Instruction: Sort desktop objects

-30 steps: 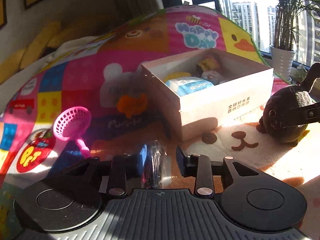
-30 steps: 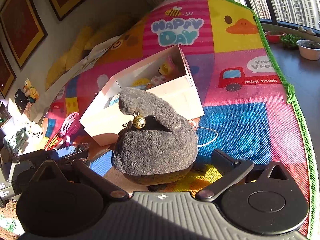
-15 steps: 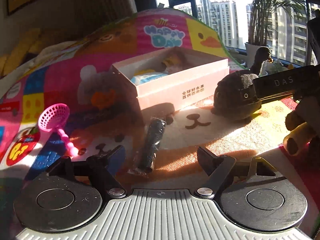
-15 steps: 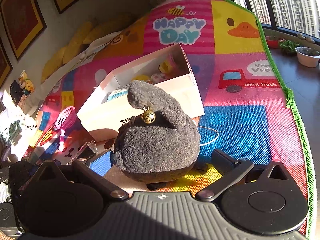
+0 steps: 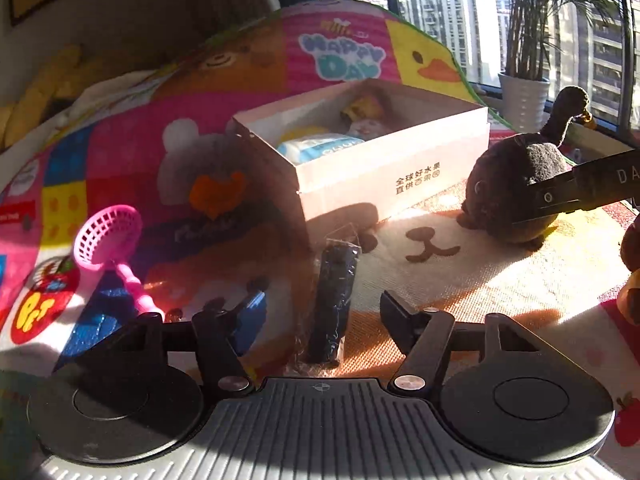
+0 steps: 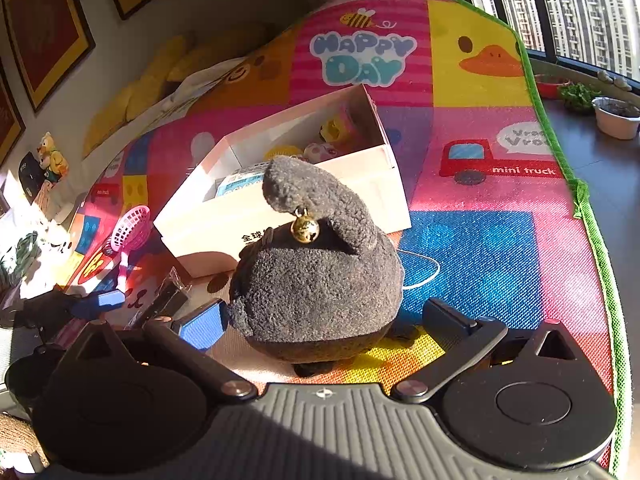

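A dark grey plush toy with a small gold bell stands on the play mat between the fingers of my right gripper, which is open around it. The plush also shows in the left wrist view with a right finger beside it. My left gripper is open around a dark object in a clear wrapper lying on the mat. A white cardboard box behind holds several small items. A pink toy scoop lies to the left.
The colourful play mat covers the surface; its green edge runs along the right. A potted plant stands by the window. Cushions and small toys lie at the far left.
My left gripper has opened and released the wrapped dark object, which now lies on the mat between its fingers. My right gripper has stayed open around the plush, shifting only slightly.
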`<state>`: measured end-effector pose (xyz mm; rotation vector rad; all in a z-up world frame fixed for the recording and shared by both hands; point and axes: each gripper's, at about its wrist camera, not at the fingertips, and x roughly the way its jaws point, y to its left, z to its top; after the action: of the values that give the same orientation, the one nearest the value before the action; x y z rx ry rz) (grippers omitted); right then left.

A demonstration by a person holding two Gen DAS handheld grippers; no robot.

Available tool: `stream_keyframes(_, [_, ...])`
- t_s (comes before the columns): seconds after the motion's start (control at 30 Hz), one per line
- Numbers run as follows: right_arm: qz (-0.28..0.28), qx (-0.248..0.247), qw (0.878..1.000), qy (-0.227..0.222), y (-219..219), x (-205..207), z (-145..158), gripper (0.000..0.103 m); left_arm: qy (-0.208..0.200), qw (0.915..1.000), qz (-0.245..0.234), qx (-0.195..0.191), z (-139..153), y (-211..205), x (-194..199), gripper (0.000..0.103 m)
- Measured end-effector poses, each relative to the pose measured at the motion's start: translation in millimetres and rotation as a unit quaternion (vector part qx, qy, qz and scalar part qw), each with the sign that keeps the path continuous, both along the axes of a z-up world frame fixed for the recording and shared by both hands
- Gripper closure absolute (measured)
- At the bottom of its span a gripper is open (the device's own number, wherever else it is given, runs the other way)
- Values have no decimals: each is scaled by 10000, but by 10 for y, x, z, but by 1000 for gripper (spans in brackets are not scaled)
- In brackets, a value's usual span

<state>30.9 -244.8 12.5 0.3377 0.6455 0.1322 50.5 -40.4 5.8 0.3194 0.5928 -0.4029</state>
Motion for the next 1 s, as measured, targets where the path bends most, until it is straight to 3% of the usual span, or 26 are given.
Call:
stream_keyframes(0.03, [-3, 6, 10000, -2, -1, -1, 0, 0, -47, 10000, 10, 25, -11, -28, 9, 36])
stream_keyframes(0.1, [-5, 14, 10000, -5, -5, -2, 0, 0, -92, 9999, -18, 54, -13, -87, 43, 46])
stream_keyframes(0.13, [-4, 9, 10000, -2, -5, -2, 0, 0, -82, 9999, -56, 47, -8, -113, 63, 66])
stream_keyframes(0.17, [-5, 8, 10000, -4, -6, -2, 0, 0, -73, 9999, -73, 67, -2, -141, 78, 76])
stream_keyframes(0.33, [-6, 29, 10000, -10, -6, -10, -1, 0, 107, 9979, -614, -183, 63, -175, -73, 79])
stream_keyframes(0.43, [-7, 28, 10000, -9, -9, -8, 1, 0, 187, 9945, -981, -305, 91, -162, -275, 72])
stream_keyframes(0.53, [-5, 15, 10000, -5, -9, -9, 1, 0, 93, 9955, -939, -83, 68, -131, -411, 40])
stream_keyframes(0.6, [4, -68, 10000, 21, 8, -3, 1, 0, 13, 9971, -737, 166, 29, -78, -439, 32])
stream_keyframes(0.67, [26, -289, 9995, 79, 68, 12, 5, 0, -31, 9986, -462, 266, 5, -4, -413, 16])
stream_keyframes(0.73, [53, -530, 9985, 148, 134, 31, 8, 0, -95, 9994, -59, 322, 15, 82, -343, 8])
stream_keyframes(0.87, [177, -881, 9956, 272, 215, 62, 14, 0, -467, 9938, 766, 653, -18, 174, -212, 6])
stream_keyframes(1.0, [474, -1137, 9916, 388, 284, 24, 45, 0, -383, 9932, 1054, 325, 16, 309, -183, 2])
